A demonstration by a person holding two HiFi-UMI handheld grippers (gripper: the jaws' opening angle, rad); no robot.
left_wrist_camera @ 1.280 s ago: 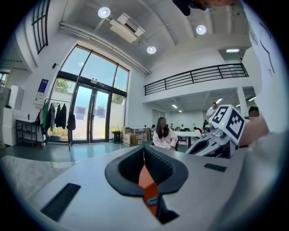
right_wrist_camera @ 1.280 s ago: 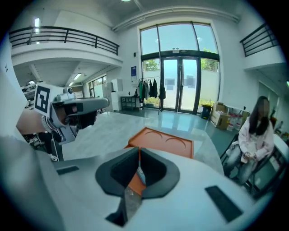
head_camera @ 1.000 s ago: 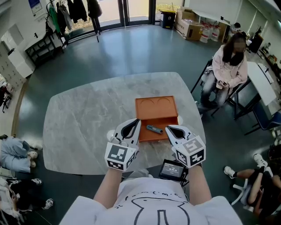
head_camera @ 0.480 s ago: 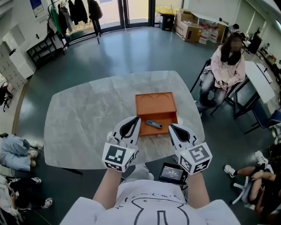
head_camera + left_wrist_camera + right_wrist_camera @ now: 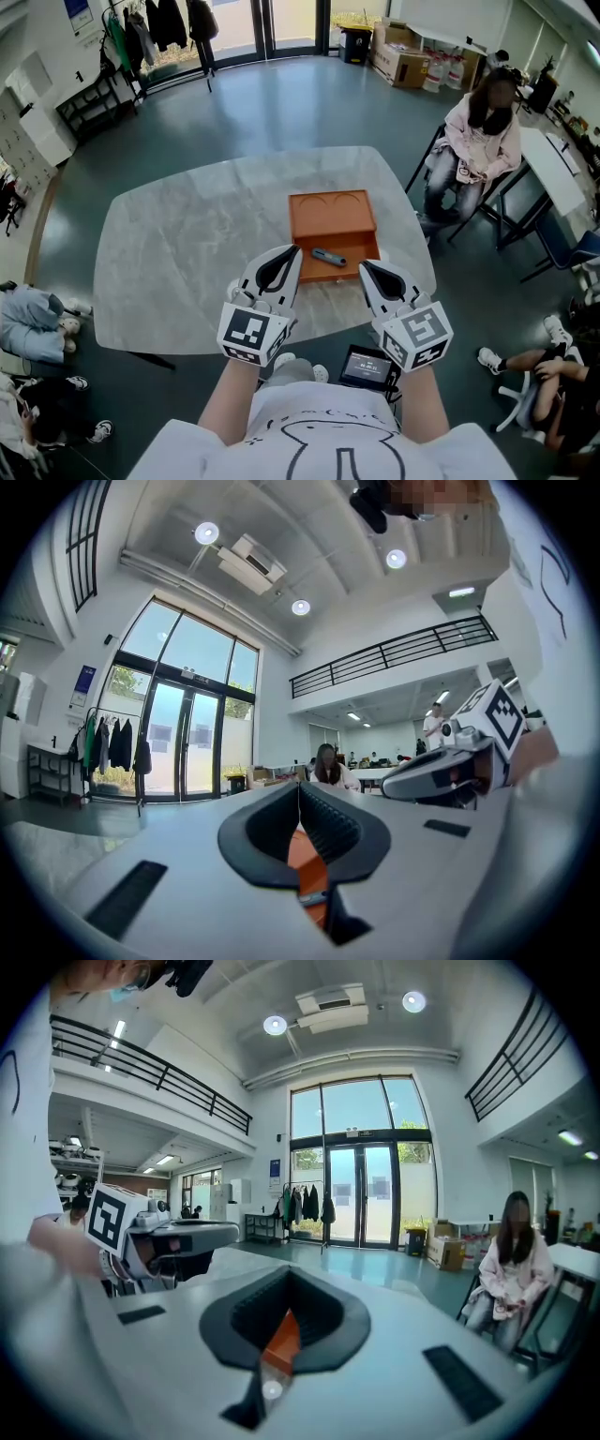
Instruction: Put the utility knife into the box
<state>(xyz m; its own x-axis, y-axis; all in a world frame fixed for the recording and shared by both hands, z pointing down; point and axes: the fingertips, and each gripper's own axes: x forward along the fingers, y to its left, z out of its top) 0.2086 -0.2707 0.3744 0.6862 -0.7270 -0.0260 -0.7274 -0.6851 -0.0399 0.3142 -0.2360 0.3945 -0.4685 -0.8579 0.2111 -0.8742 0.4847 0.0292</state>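
Your left gripper (image 5: 292, 253) and right gripper (image 5: 367, 269) both hover low in the centre of the head view, at the near edge of the grey marble table (image 5: 178, 244). Neither touches anything.

In the left gripper view, your left gripper (image 5: 299, 803) has its pads pressed together with nothing between them. Only a strip of orange shows through the gap below the tips. In the right gripper view, your right gripper (image 5: 286, 1288) is the same: jaws fully together and empty, with orange showing behind them.

The orange box (image 5: 333, 211) sits open at the middle of the frame, just above your two grippers and between them. The utility knife (image 5: 328, 256) already lies inside it, in the lower half nearest you. It rests flat on the floor and at a slant, with one end toward the upper left and the other toward the lower right. The upper half of the box shows two curved outlines on its surface. I cannot tell whether that half is a folded-back lid or a second compartment.

Your left jaw tips sit just beside the box's lower left corner, and your right tips just beside its lower right corner.

Cardboard boxes (image 5: 405, 58) stand on the floor at the upper right of the frame. Their contents are too small to make out.
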